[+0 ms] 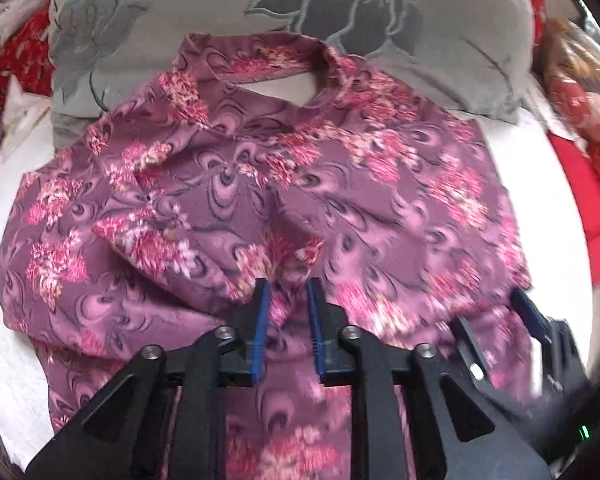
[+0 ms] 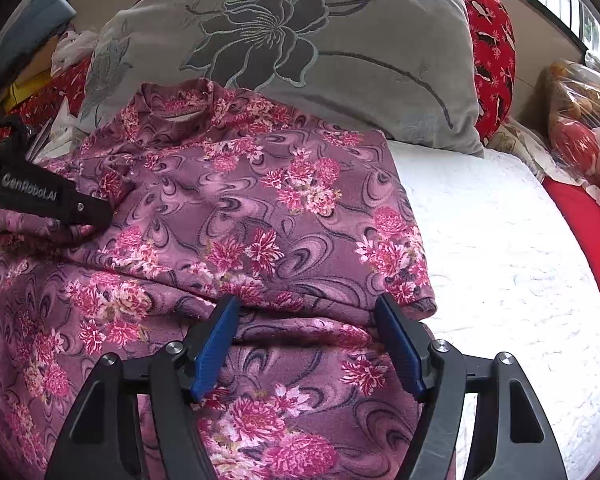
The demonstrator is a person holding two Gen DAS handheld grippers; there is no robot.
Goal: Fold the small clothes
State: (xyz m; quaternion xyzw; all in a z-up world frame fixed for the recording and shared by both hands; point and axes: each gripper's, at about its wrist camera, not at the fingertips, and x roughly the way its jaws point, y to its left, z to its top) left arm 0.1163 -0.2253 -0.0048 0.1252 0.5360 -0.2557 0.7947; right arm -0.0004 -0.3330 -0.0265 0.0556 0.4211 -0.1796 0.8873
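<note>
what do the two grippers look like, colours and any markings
Both are matte black linkage frames with triangular cut-outs and silver pivot pins, ending in ribbed blue finger pads. The left gripper shows white "GenRoboAI" lettering on its side in the right wrist view. The right gripper looks the same; a green indicator light glows on its body.
</note>
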